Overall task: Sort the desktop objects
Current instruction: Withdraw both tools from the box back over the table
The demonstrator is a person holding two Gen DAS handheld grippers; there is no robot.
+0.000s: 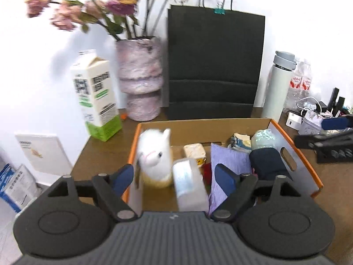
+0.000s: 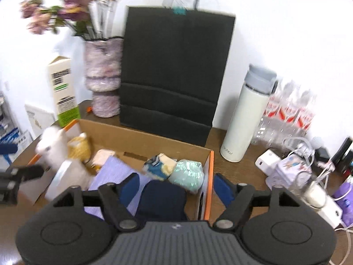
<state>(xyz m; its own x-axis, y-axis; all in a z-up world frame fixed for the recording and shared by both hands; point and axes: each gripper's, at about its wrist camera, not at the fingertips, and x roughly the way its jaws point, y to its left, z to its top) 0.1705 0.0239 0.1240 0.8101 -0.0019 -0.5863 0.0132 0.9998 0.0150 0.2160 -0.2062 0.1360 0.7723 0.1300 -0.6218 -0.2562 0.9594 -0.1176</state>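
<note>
An orange-edged cardboard box (image 1: 306, 165) on the wooden desk holds a white plush alpaca (image 1: 155, 156), a pack of face masks (image 1: 189, 184), a purple cloth (image 1: 227, 161), a dark blue item (image 1: 269, 165), a teal bundle (image 1: 263, 139) and a small yellow tub (image 1: 194, 152). My left gripper (image 1: 174, 177) is open above the box's near left part, empty. My right gripper (image 2: 176, 186) is open over the box's (image 2: 210, 165) right wall, above the dark blue item (image 2: 163, 201). The alpaca (image 2: 55, 148) shows at left in the right wrist view.
Behind the box stand a milk carton (image 1: 97, 97), a pink vase (image 1: 141, 79) with flowers, a black paper bag (image 1: 214, 66) and a white flask (image 1: 279, 84). Water bottles (image 2: 286, 114), chargers and cables (image 2: 295, 161) crowd the right side.
</note>
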